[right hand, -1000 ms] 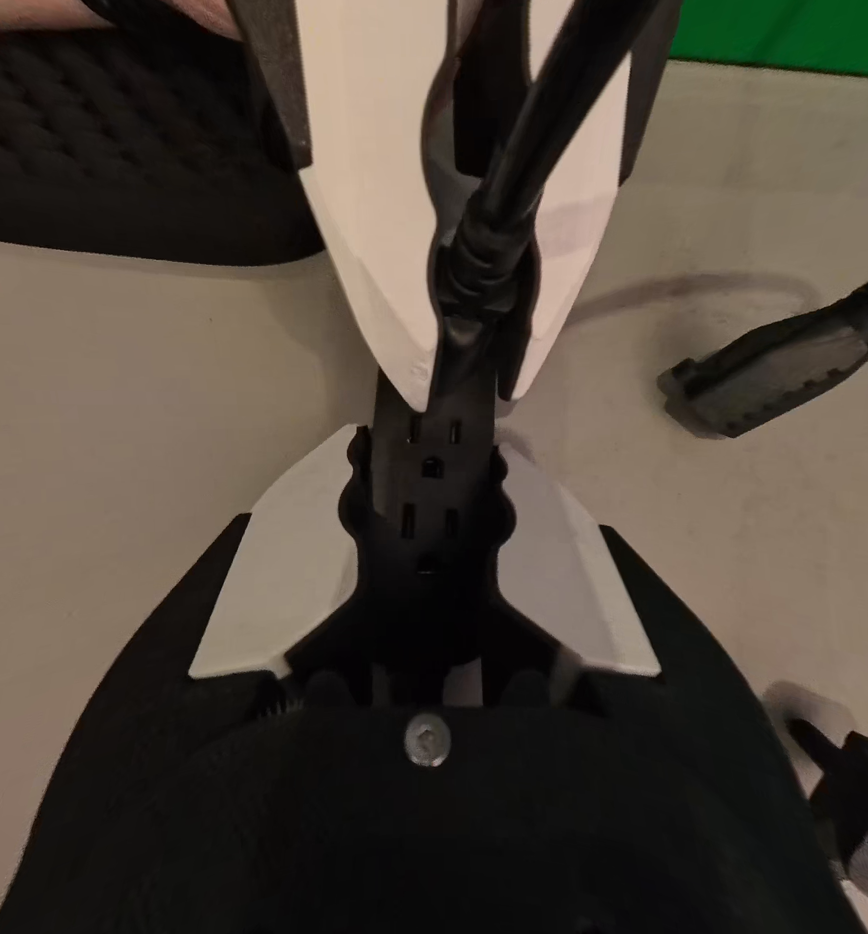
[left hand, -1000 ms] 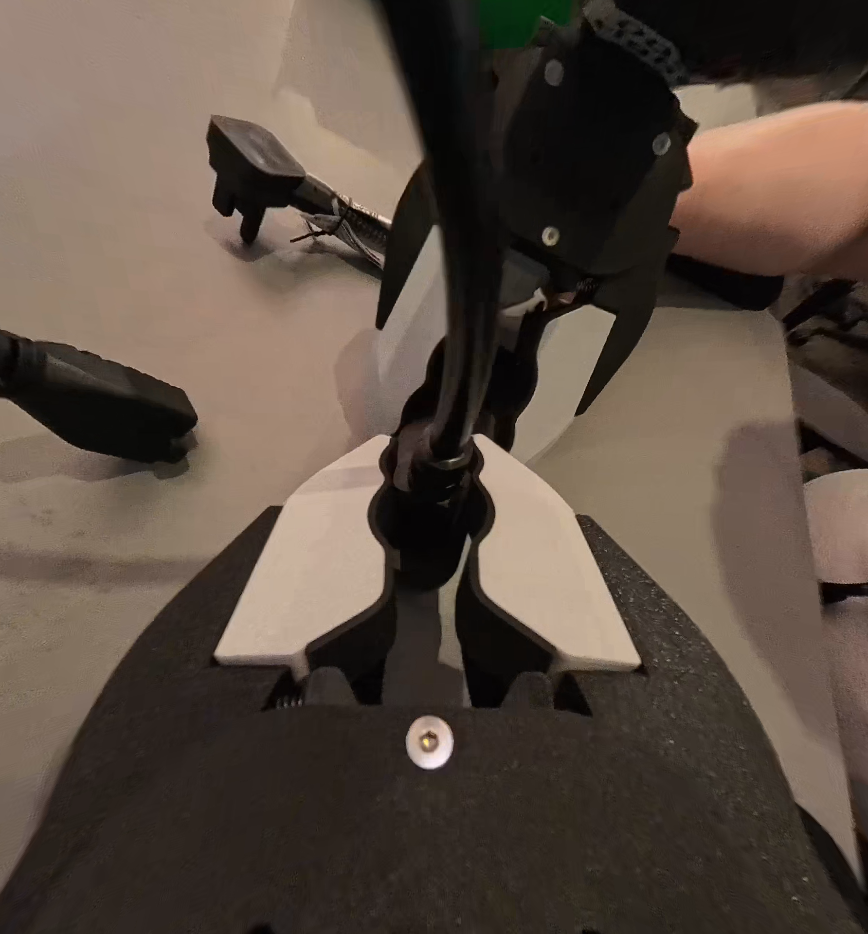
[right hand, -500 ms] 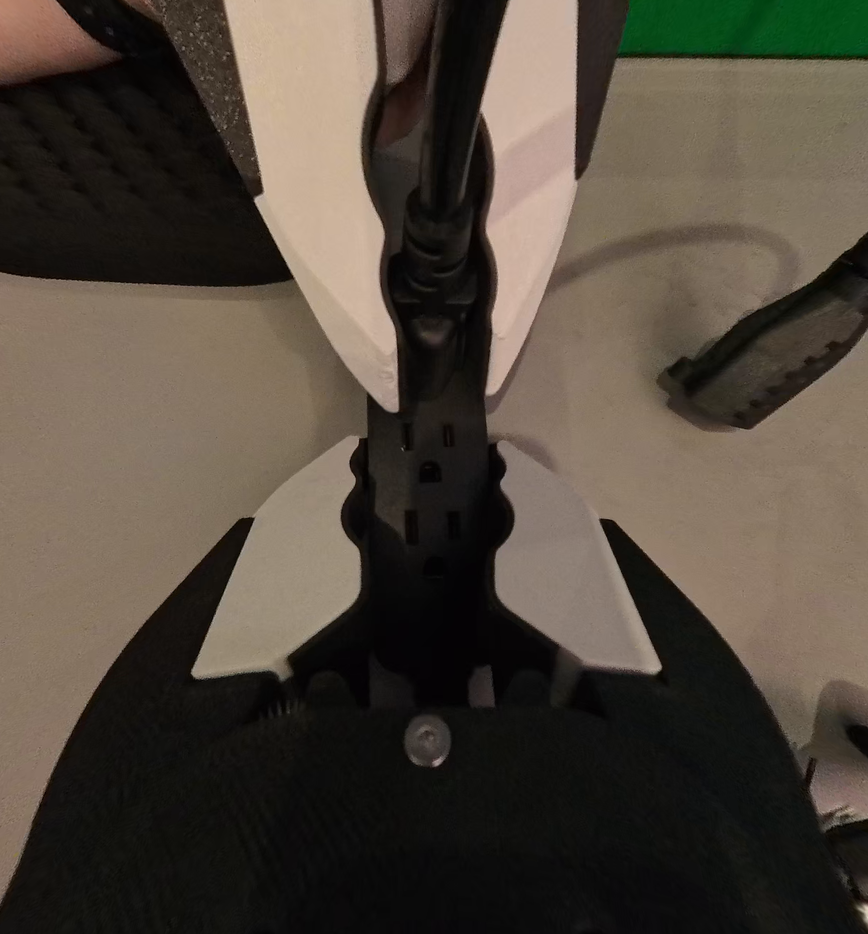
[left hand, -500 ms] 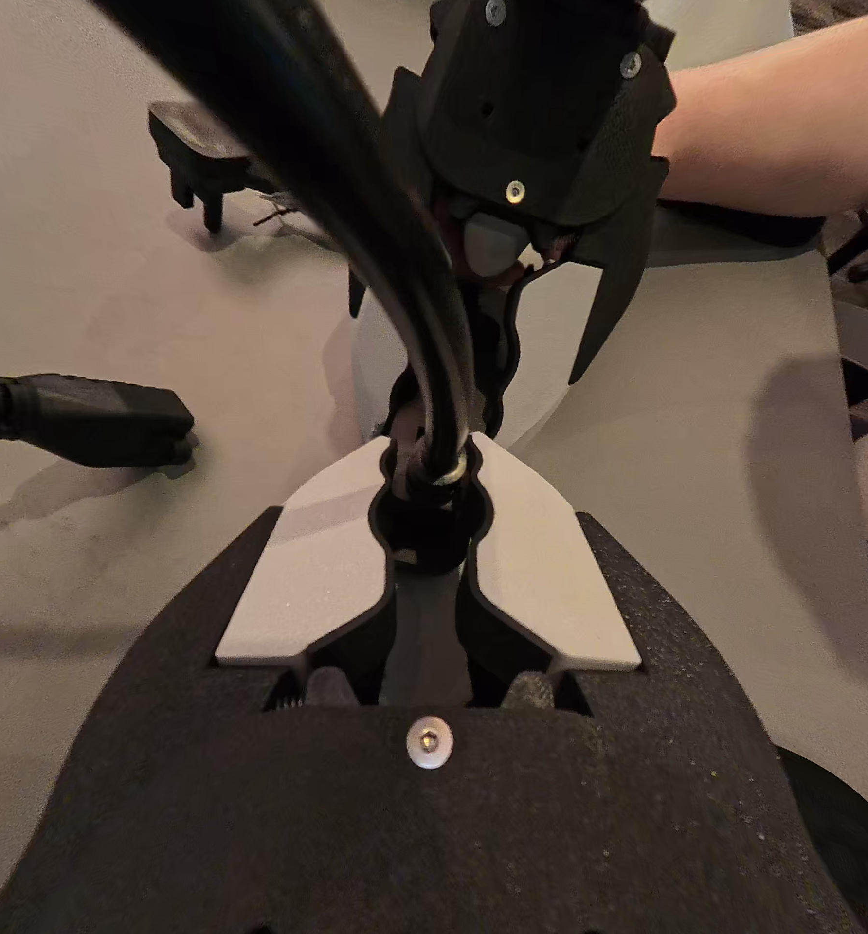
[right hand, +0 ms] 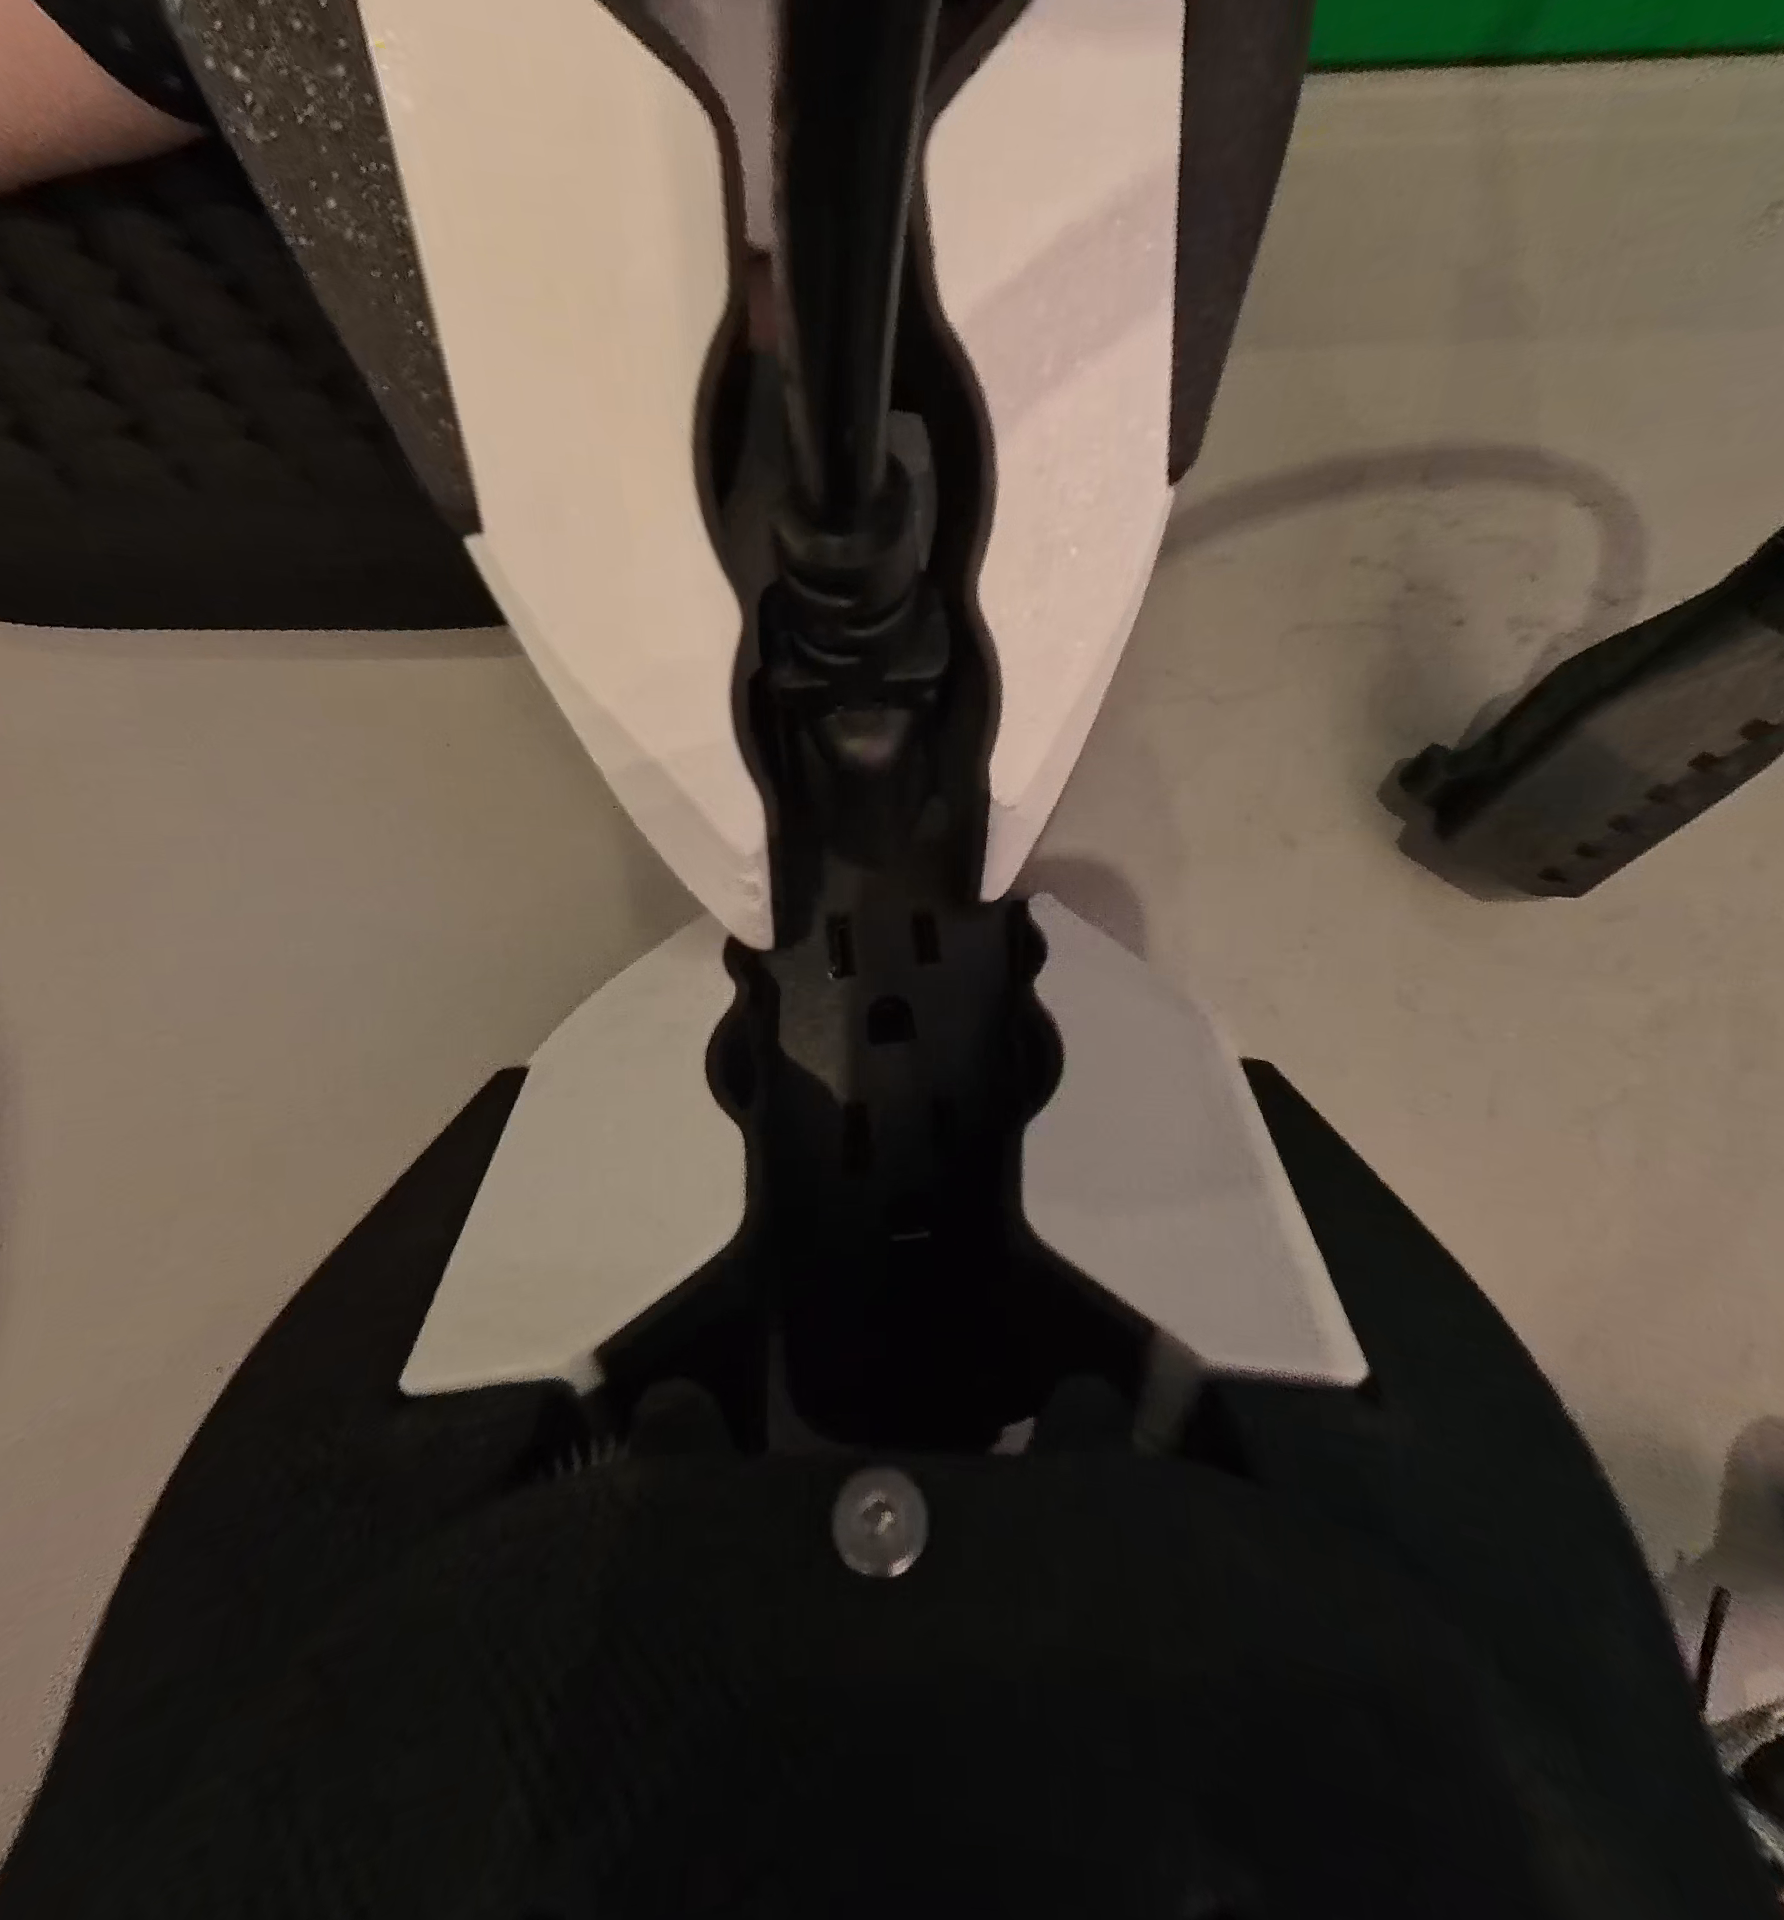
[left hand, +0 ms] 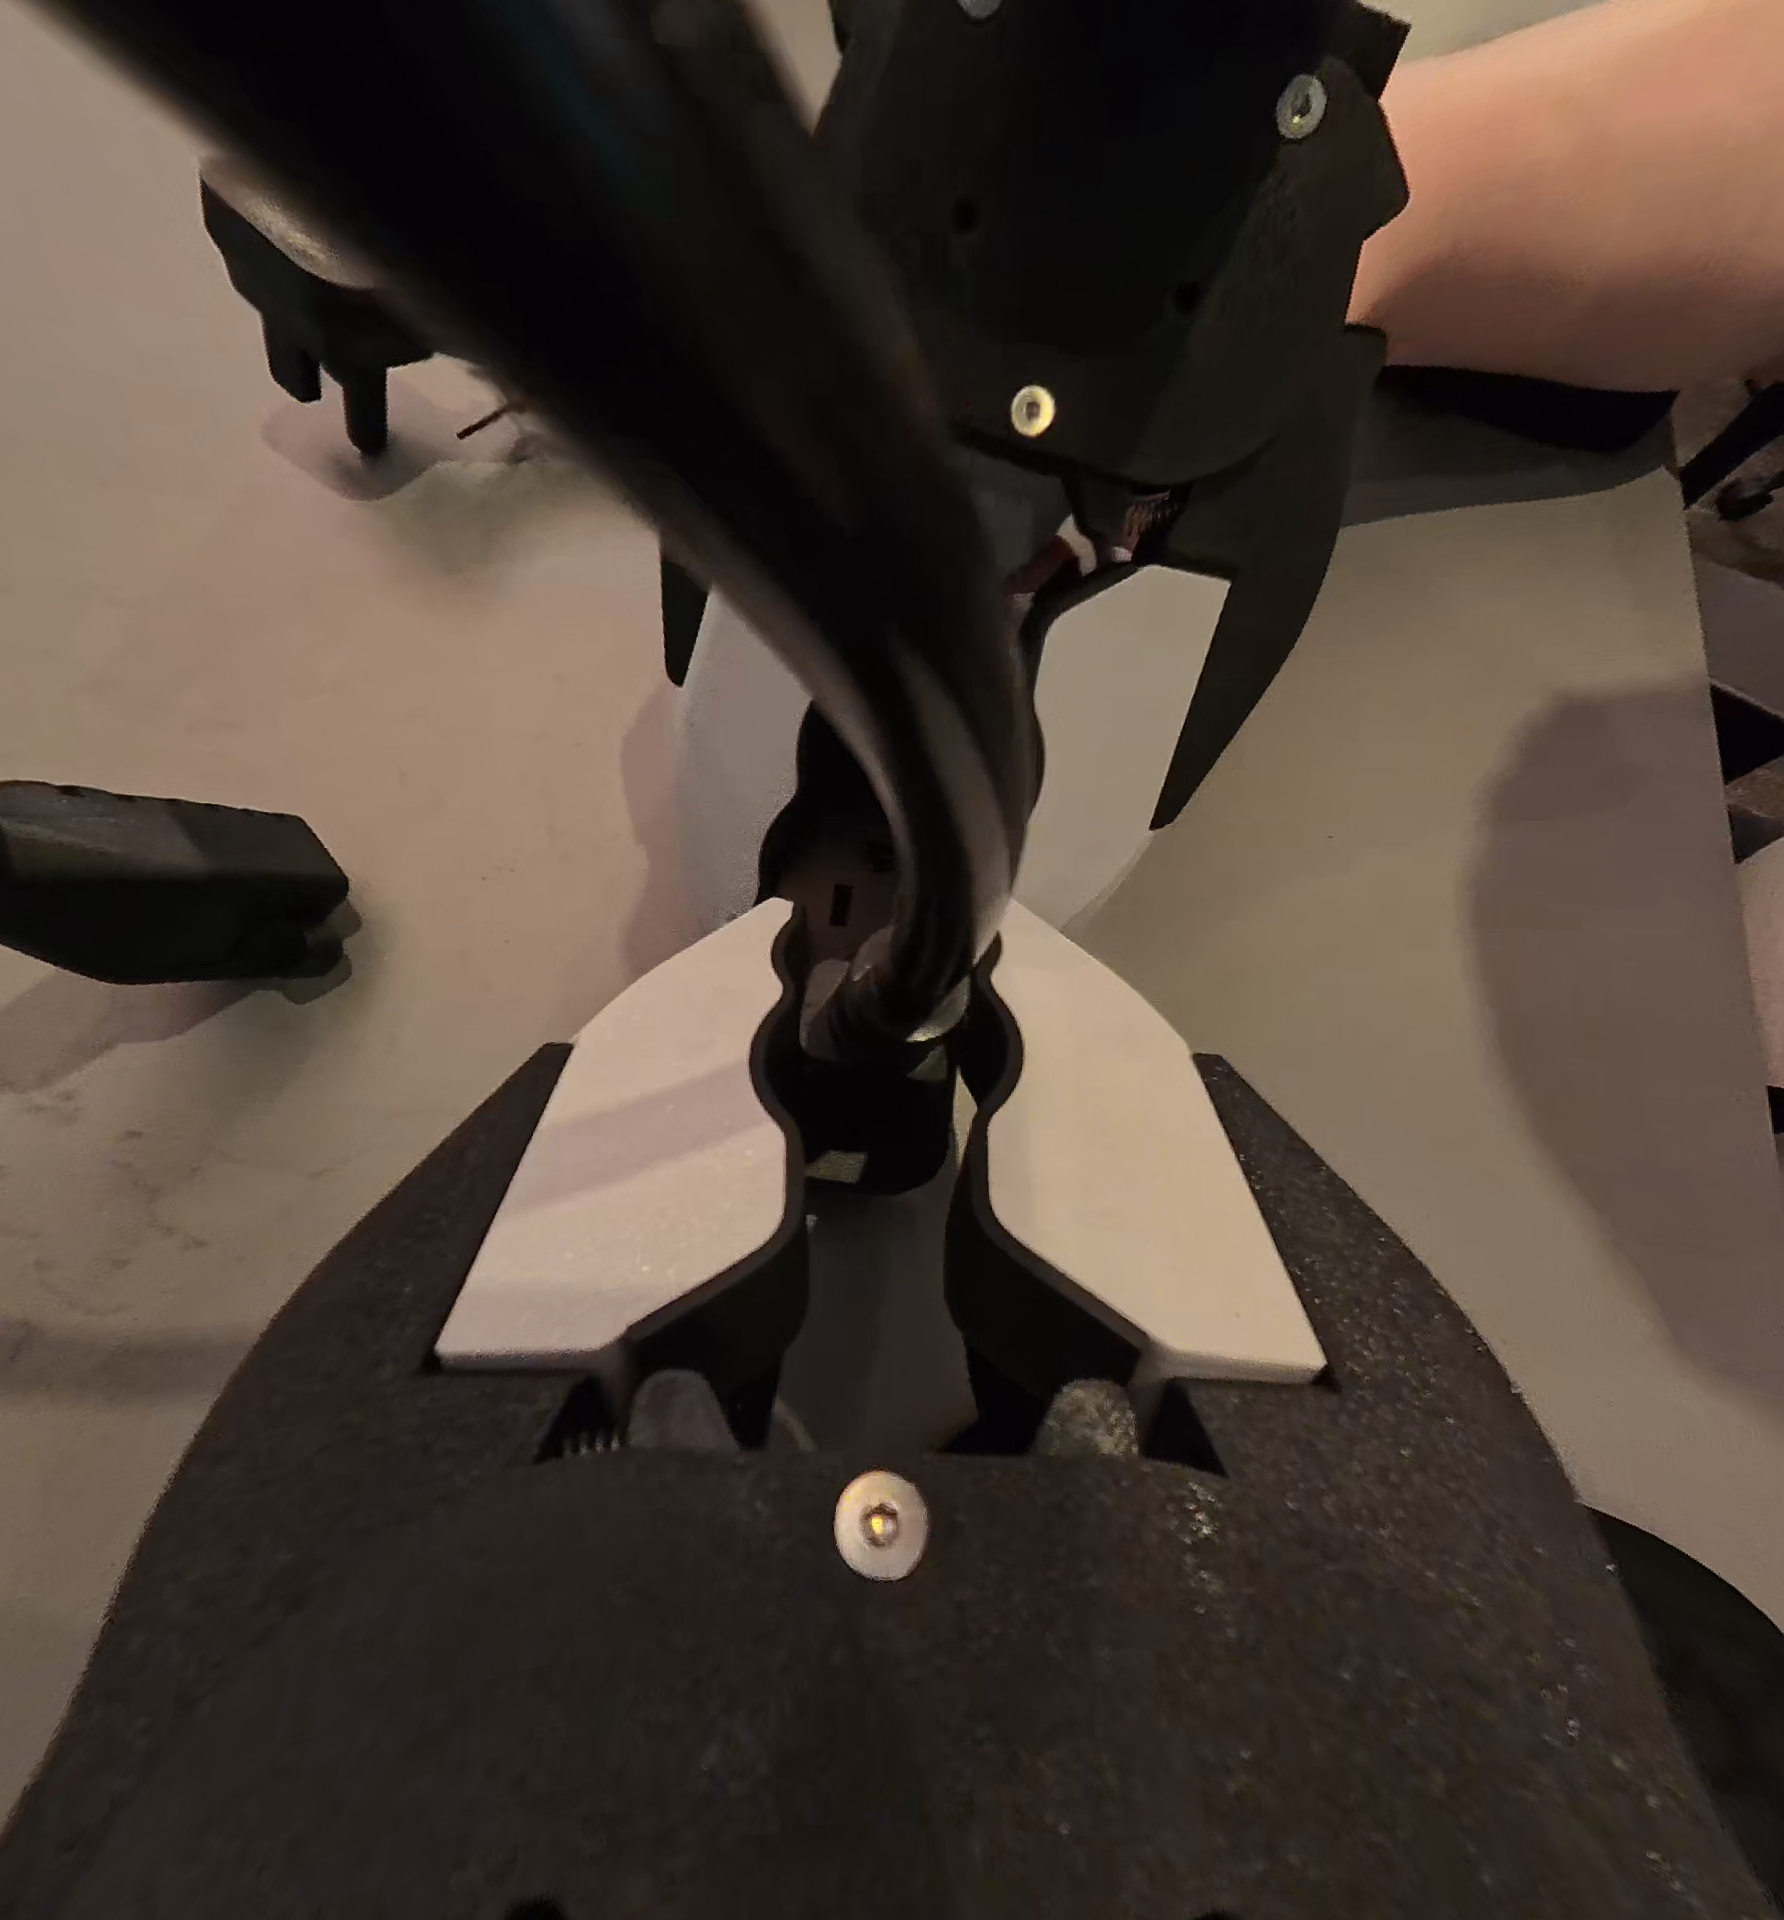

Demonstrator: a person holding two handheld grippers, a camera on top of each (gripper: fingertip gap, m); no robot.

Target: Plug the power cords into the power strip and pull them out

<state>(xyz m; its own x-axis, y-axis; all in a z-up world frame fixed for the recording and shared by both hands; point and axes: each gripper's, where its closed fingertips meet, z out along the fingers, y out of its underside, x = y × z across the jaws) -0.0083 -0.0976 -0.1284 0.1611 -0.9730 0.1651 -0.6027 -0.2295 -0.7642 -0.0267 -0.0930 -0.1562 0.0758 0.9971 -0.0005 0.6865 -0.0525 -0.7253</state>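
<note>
Jaws of the left gripper (left hand: 883,997) pinch the moulded black plug (right hand: 852,675) of a thick black power cord (left hand: 763,436), seated in or at an outlet of the narrow black power strip (right hand: 893,1049), which the right gripper (right hand: 888,1039) clamps above the pale worktop (right hand: 244,883). Judged step: insertion or extraction, undeterminable. Next: move along the prong axis, strip braced. Two loose black plugs (left hand: 140,894) (left hand: 285,281) lie apart.
</note>
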